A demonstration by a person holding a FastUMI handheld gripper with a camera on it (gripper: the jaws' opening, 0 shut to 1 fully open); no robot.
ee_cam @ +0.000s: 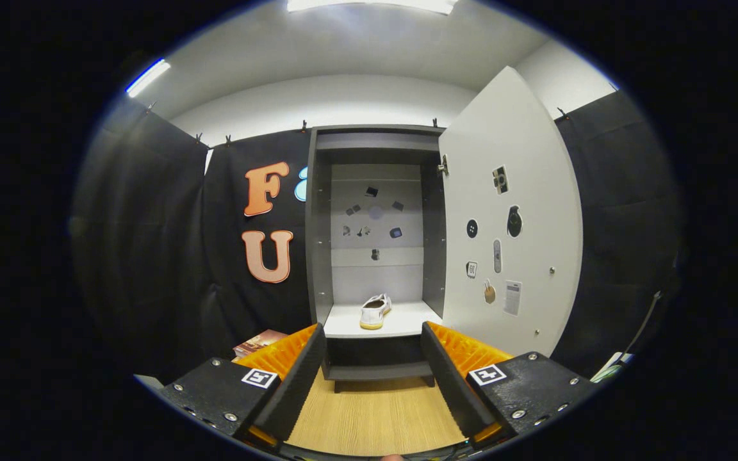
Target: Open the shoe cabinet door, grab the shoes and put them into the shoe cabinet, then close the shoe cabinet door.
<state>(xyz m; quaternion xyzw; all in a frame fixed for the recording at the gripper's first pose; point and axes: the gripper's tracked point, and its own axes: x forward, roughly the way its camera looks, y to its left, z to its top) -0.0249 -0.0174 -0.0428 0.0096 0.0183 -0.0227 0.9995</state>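
Note:
The shoe cabinet (319,256) stands straight ahead with its white door (523,211) swung open to the right. A white shoe (375,311) with a yellowish sole sits on the cabinet's white shelf (407,323), heel toward me. My gripper (373,349) is open, held back from the cabinet with nothing between its fingers. The shoe lies beyond the fingertips, seen through the gap between them.
Stickers dot the inside of the door and the cabinet's back wall. A small box or book (259,342) lies on the floor left of the cabinet, beside my left finger. Wooden floor (375,416) runs between me and the cabinet. A cable (644,323) hangs at the far right.

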